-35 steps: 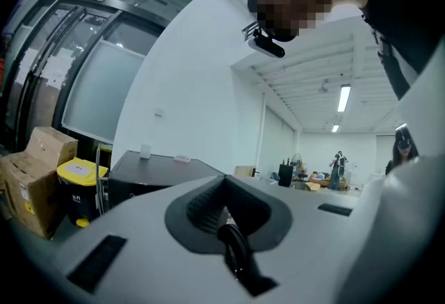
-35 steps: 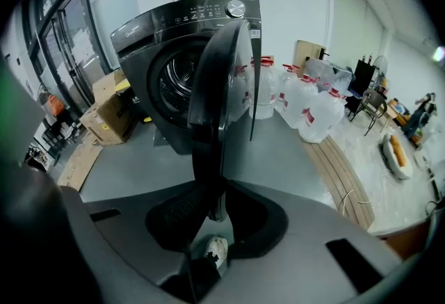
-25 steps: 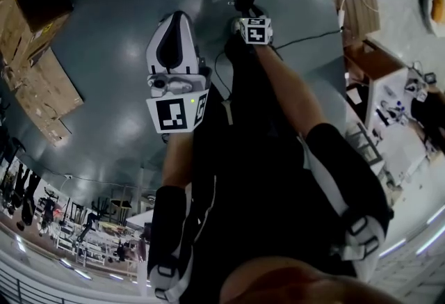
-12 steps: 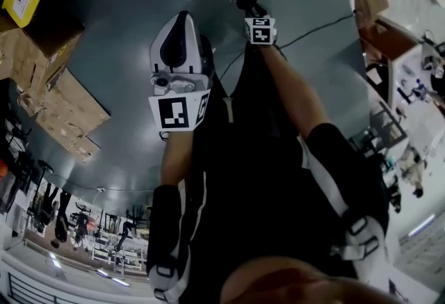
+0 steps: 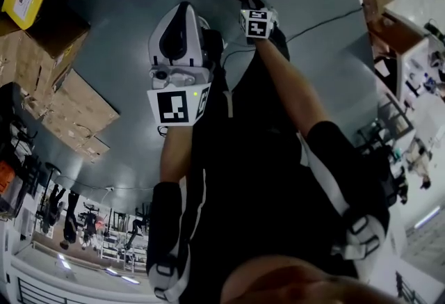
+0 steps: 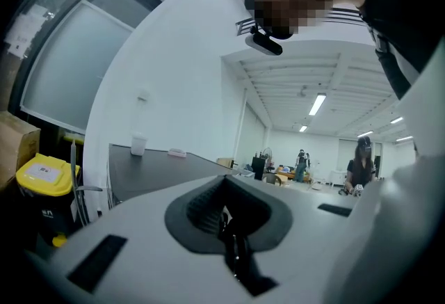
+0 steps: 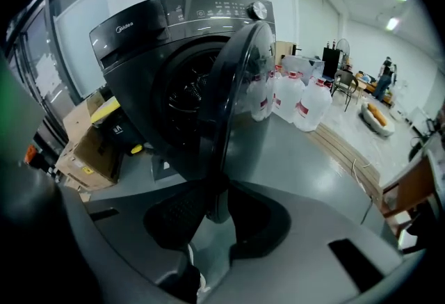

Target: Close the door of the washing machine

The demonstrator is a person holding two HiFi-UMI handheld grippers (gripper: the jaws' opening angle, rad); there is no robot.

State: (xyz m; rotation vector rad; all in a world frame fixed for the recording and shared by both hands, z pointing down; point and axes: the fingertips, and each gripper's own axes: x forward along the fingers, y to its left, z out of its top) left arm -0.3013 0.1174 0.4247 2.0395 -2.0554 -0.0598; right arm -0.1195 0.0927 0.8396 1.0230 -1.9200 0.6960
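washing machine door (image 7: 233,94) is standing wide open, swung out toward us and showing nearly edge-on in the right gripper view; we are judging the step in hand to be the push that swings it home; to do it well we are wanting a jaw laid flat against the door's outer face near the free rim, far from the hinge, so that a light push is turning it easily; we are following the door's arc rather than shoving straight, easing off as it nears the drum opening (image 7: 184,97), then pressing firmly until the latch is catching; we are keeping both jaws outside the closing gap.

the drum opening is lying to the door's left in that view, and the washing machine (image 7: 149,17) itself is sitting on the grey floor (image 7: 299,149) behind the door's near rim; the right gripper (image 7: 217,200) is pointing down at that rim, and its jaws have just been opening; they are standing apart, released, with the lower part of the rim showing between them and, as far as we are making out, neither pad pressing on it; the left gripper (image 6: 224,216) is pointing out level into the room, away from the machine, clenched with its pads meeting and nothing between them.
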